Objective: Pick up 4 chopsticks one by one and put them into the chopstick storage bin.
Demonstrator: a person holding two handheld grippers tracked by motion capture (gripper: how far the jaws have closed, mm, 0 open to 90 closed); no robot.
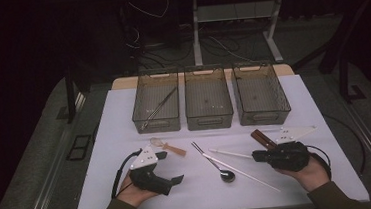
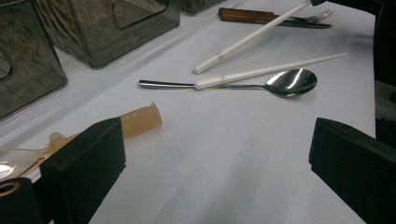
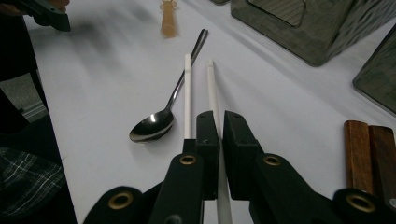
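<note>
Jaws of the right gripper pinch one white chopstick, which runs out from between the pads across the table; its far end is lifted. Just beside them the second chopstick lies flat, crossing the handle of the spoon. Wooden handles lie near the jaws on the other side. Farther off stand three bins. Left gripper rests with jaws spread wide around bare table, an amber spoon against one pad.
</note>
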